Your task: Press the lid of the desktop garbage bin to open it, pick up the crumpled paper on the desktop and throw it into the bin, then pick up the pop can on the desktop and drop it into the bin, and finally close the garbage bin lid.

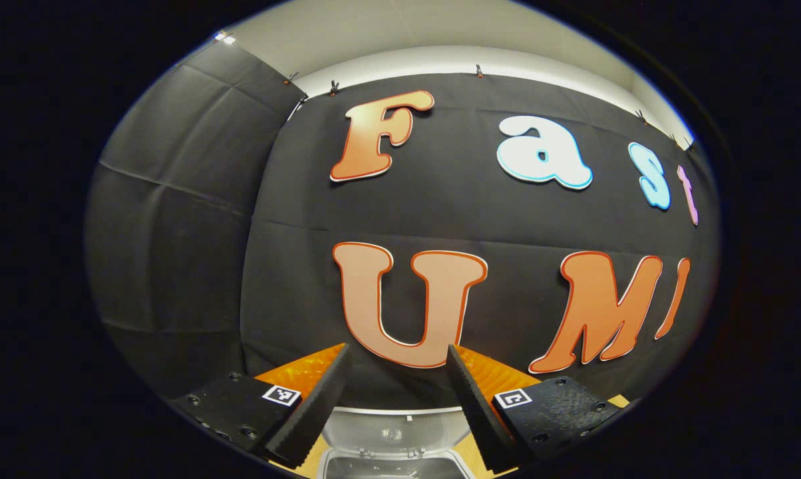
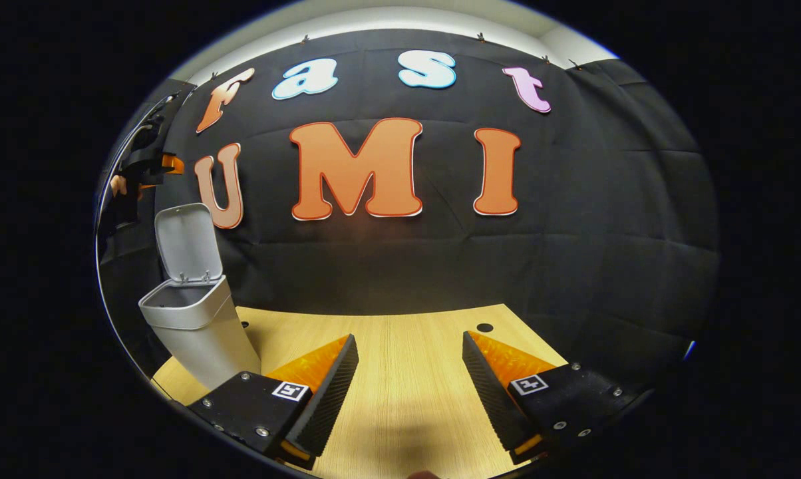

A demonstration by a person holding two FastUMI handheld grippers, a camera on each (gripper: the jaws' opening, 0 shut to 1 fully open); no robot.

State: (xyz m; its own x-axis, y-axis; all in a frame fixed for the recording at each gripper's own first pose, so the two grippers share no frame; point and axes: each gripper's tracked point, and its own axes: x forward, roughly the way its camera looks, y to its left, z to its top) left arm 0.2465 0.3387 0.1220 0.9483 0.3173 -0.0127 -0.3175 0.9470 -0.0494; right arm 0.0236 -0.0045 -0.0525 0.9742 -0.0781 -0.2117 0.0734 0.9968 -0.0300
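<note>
Both my grippers gape empty: left gripper [image 1: 398,392] above the bin [image 1: 394,459], lid [image 2: 184,243] up; right gripper [image 2: 408,386] over the table [image 2: 407,346].

Tabletop [image 2: 407,372]: you're looking at pale wood with a fine grain, its far edge meeting the cloth wall.
Holes: you have one dark round hole [image 2: 484,328] near the far right corner and another [image 2: 244,325] near the far edge, toward the left.
Upper wall [image 1: 400,40]: plain pale surface above the cloth.
Clips [image 1: 478,70]: small ones pinning the cloth's top edge.
</note>
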